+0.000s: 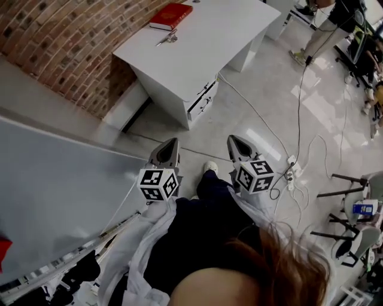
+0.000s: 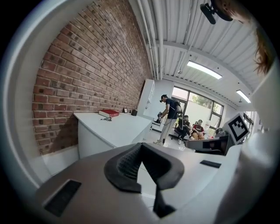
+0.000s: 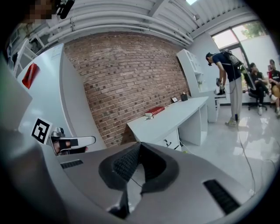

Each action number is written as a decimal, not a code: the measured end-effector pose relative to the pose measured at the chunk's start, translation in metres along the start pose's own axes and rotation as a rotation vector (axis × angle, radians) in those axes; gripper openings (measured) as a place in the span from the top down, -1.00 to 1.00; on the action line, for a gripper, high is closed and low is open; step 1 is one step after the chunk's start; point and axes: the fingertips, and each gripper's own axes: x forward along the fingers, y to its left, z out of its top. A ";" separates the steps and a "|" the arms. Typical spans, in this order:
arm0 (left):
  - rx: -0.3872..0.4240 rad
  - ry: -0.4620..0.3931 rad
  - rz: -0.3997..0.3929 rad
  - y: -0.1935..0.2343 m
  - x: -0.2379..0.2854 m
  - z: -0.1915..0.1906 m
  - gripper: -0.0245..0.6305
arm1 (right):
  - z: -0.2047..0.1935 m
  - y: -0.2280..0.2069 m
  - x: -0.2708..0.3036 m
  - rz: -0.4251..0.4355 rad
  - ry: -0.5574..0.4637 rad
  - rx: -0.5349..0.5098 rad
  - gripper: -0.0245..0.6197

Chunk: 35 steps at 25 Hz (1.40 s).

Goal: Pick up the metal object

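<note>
A small metal object (image 1: 167, 39) lies on the white desk (image 1: 203, 42) next to a red book (image 1: 170, 15), far ahead of me by the brick wall. Both grippers hang at waist height over the floor, well short of the desk. My left gripper (image 1: 173, 143) is shut with nothing in it, and so is my right gripper (image 1: 233, 139). In the left gripper view the metal object (image 2: 106, 118) shows beside the book (image 2: 108, 113), beyond the closed jaws (image 2: 141, 146). The right gripper view shows the metal object (image 3: 148, 117) past its closed jaws (image 3: 139, 148).
The desk has a drawer unit (image 1: 202, 101) on its near side. Cables and a power strip (image 1: 289, 173) run over the glossy floor at the right. A grey panel (image 1: 54, 191) stands at my left. A person (image 2: 168, 117) stands farther back, with others seated behind.
</note>
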 end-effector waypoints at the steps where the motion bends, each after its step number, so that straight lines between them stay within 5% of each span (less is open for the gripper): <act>1: 0.002 -0.003 0.008 0.002 0.011 0.004 0.88 | 0.008 -0.007 0.009 0.009 0.000 -0.006 0.91; 13: -0.006 -0.037 0.100 0.030 0.097 0.040 0.88 | 0.073 -0.060 0.082 0.099 -0.032 0.015 0.90; 15: -0.008 -0.039 0.110 0.033 0.104 0.041 0.88 | 0.075 -0.066 0.090 0.109 -0.015 -0.004 0.44; 21: -0.018 -0.049 0.151 0.038 0.111 0.038 0.88 | 0.071 -0.079 0.100 0.116 0.017 -0.031 0.07; 35: -0.030 -0.015 0.191 0.038 0.101 0.024 0.88 | 0.053 -0.074 0.097 0.136 0.056 -0.017 -0.15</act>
